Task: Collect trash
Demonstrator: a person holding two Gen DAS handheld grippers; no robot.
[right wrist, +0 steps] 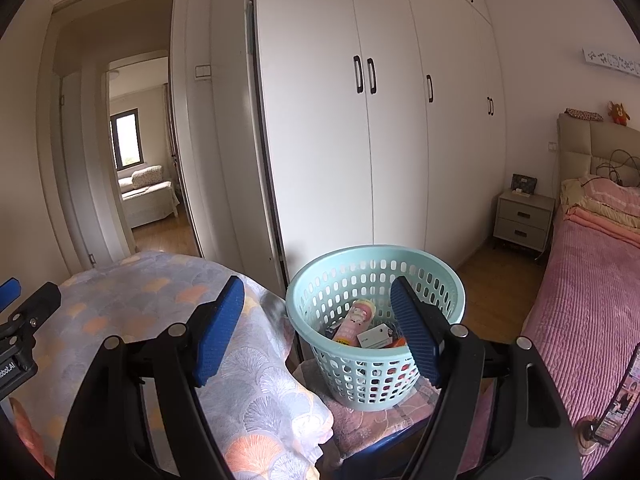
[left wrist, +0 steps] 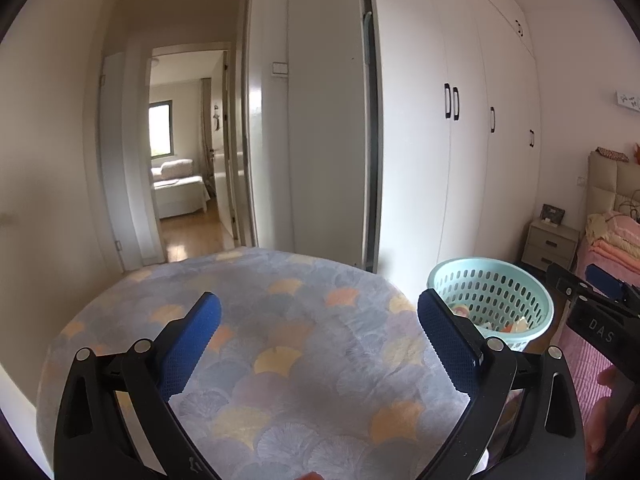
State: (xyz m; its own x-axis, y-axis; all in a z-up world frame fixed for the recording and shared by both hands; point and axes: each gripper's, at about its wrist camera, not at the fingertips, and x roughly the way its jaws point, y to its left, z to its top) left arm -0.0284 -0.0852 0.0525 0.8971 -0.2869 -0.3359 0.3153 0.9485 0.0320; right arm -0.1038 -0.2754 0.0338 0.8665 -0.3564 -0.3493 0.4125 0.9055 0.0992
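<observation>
Right wrist view: trash (right wrist: 357, 326) is seen lying in the basket (right wrist: 316, 292); both the right tool (right wrist: 316, 330) and left tool (left wrist: 318, 346) are held apart, empty. Any remaining litter should be sought before closing.

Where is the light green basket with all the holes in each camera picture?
Left wrist view: the basket sits at the right, partly behind the left gripper's right finger.
Right wrist view: the basket is at lower centre, between the right gripper's fingers, with trash inside.
Shared landmark: the bedside drawers by the pink bed.
</observation>
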